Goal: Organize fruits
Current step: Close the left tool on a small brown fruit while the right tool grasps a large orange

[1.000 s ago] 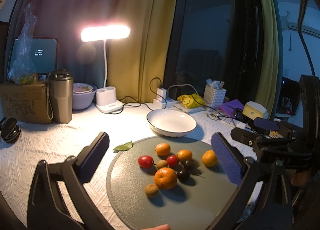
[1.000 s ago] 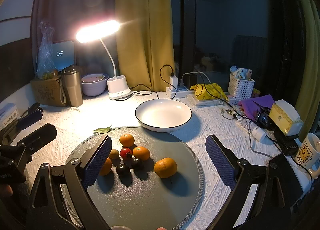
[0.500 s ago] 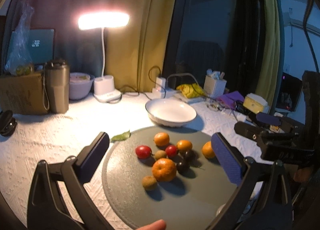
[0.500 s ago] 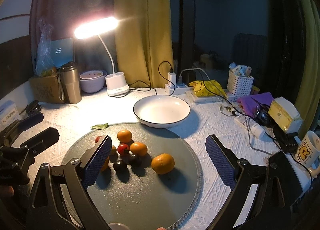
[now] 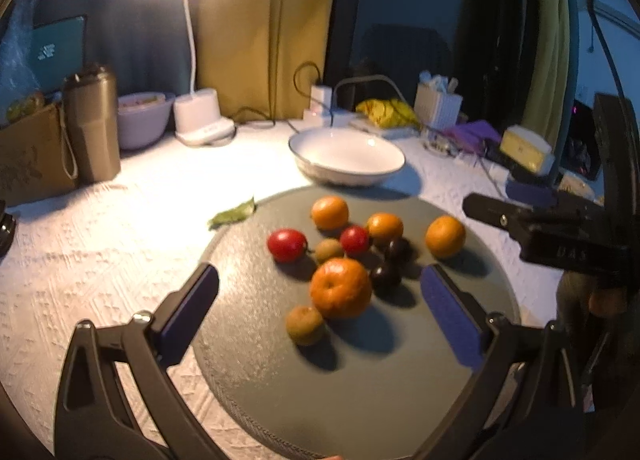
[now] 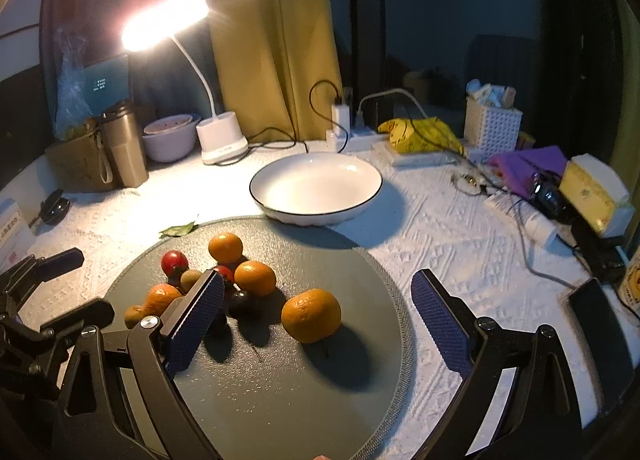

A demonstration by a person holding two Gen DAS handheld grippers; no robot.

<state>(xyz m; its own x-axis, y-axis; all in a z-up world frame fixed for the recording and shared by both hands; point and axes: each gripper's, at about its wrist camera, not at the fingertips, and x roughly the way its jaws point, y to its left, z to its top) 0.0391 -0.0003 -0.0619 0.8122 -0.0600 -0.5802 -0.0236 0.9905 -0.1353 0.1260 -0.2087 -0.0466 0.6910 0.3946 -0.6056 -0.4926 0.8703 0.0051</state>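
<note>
The white bowl (image 6: 316, 189), upper centre of the right wrist view, sat on the counter (image 6: 440, 244) just beyond the round grey mat (image 6: 280, 380), with nothing in it. All the fruit lay on the mat: oranges, red tomatoes, small brown and dark fruits clustered at centre left, and one orange (image 6: 311, 315) apart near the middle. The right tool (image 6: 318, 314) hung wide and held nothing, with that orange between its fingers. In the left wrist view, the left tool (image 5: 320, 310) was also wide and unladen, framing the large orange (image 5: 341, 288). A pale bowl (image 6: 170, 135) at upper left held something indistinct.
</note>
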